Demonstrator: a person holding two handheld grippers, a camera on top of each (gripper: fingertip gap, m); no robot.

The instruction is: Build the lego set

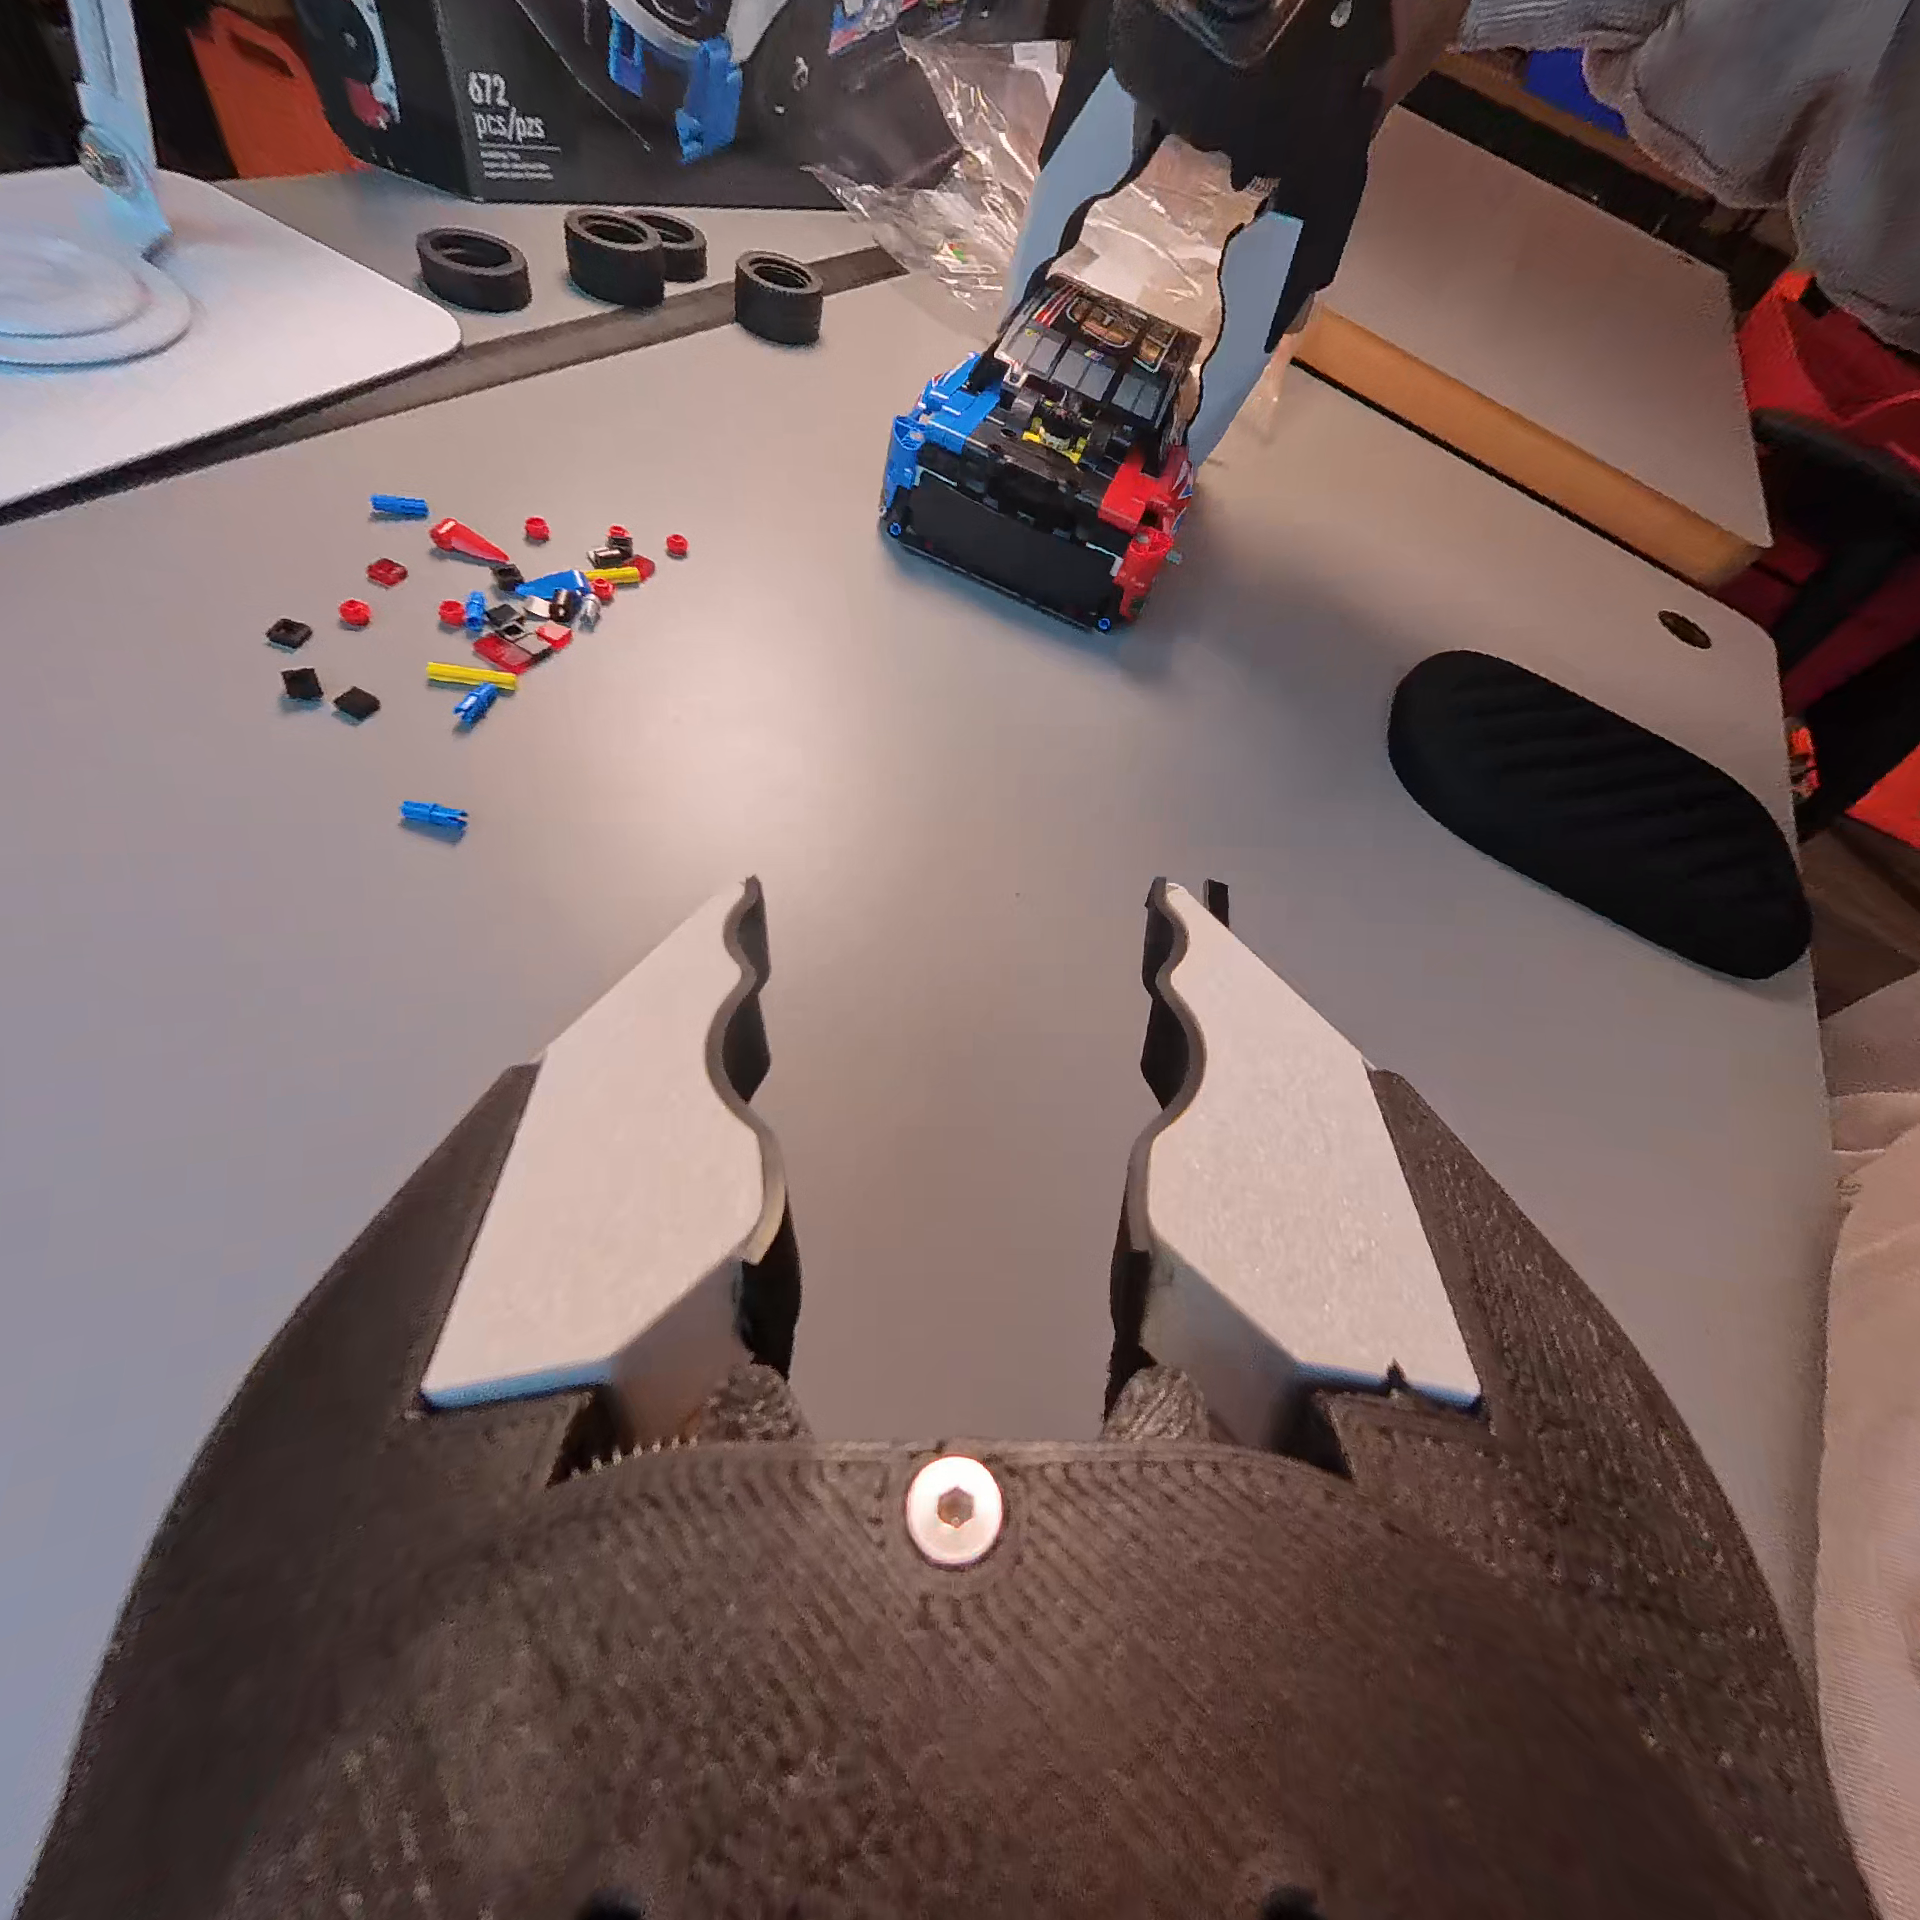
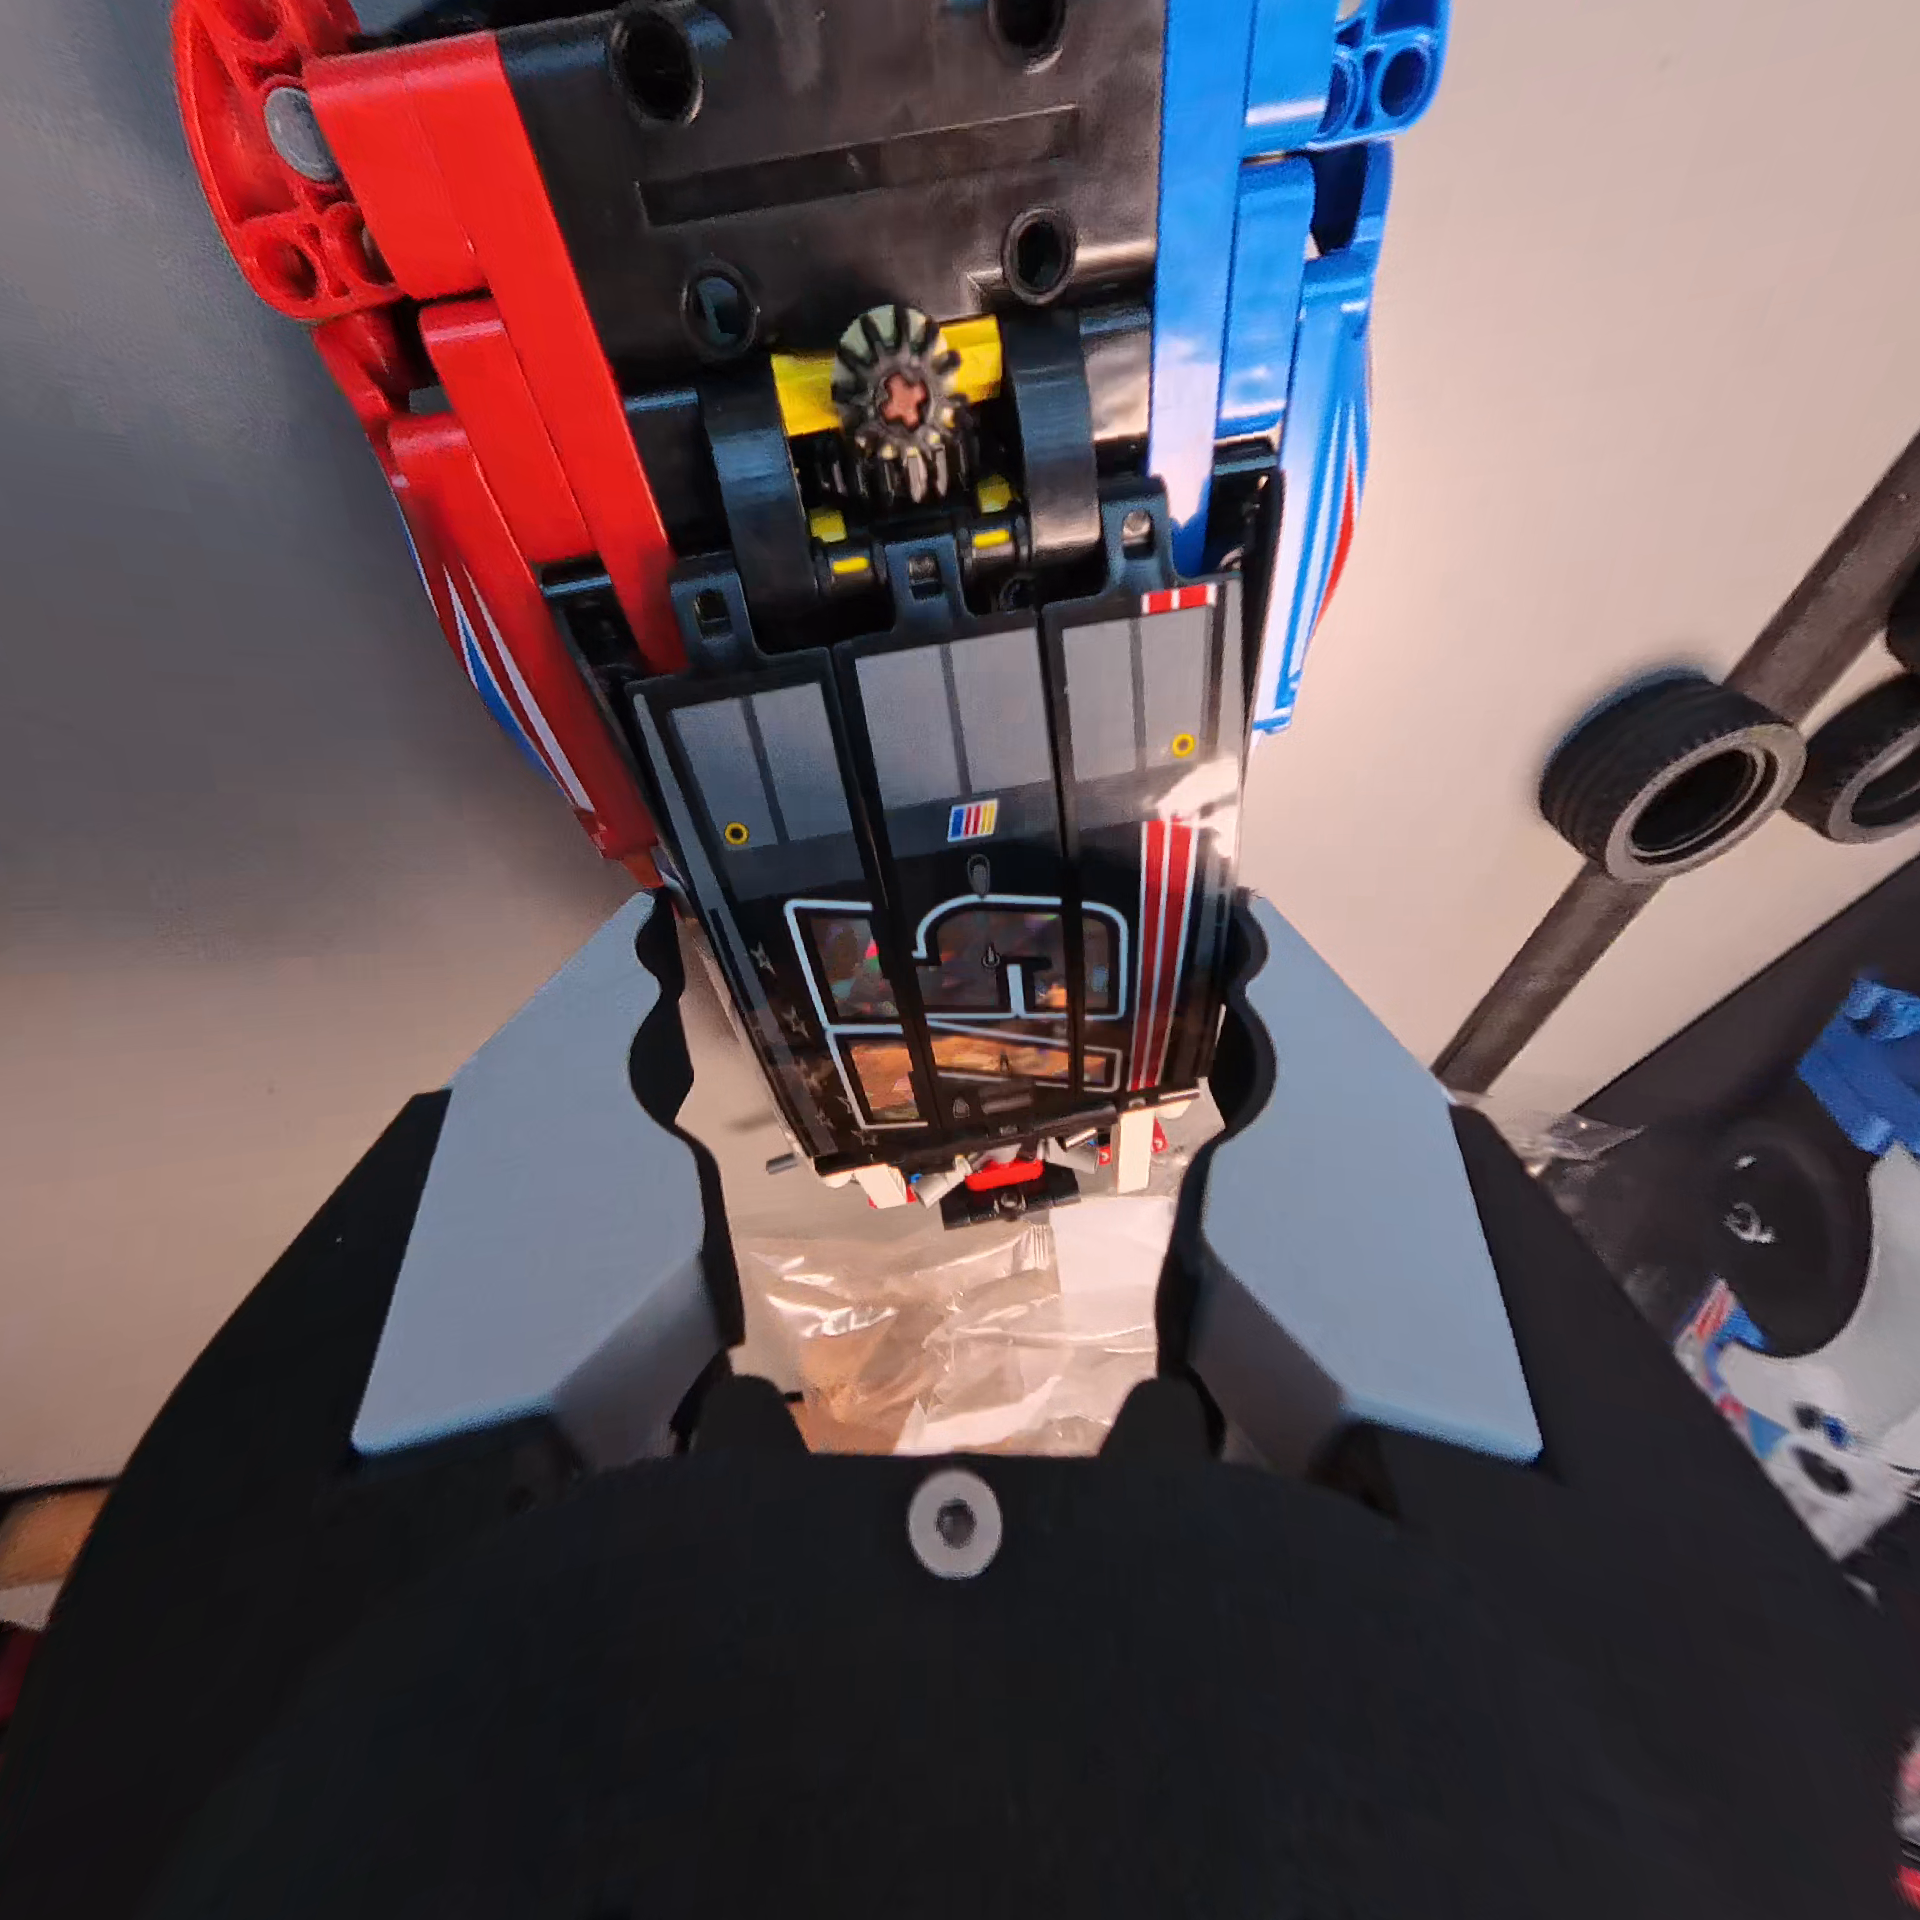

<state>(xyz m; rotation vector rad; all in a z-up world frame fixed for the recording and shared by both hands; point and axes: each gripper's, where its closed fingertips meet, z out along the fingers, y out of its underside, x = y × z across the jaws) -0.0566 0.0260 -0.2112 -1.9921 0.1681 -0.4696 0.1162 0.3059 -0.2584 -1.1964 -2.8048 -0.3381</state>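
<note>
I have the half-built lego car (image 2: 935, 727) between my right gripper (image 2: 951, 940) fingers — the tips sit against the two sides of its black stickered roof panel, clamped on it. The car rests on the grey desk (image 1: 935, 779) toward its far edge, red side and blue side flanking a black middle. Behind it lies a clear plastic bag (image 1: 956, 135), and along the far edge four black tyres (image 1: 613, 255) stand loose beside the set's box (image 1: 623, 94). Toward the desk's left side I see a scatter of small loose pieces (image 1: 488, 613) — red, blue, yellow, black. My left gripper (image 1: 956, 899) hovers over bare desk near the front edge, fingers apart and holding nothing. A black wrist rest (image 1: 1590, 810) lies at the right edge.
</note>
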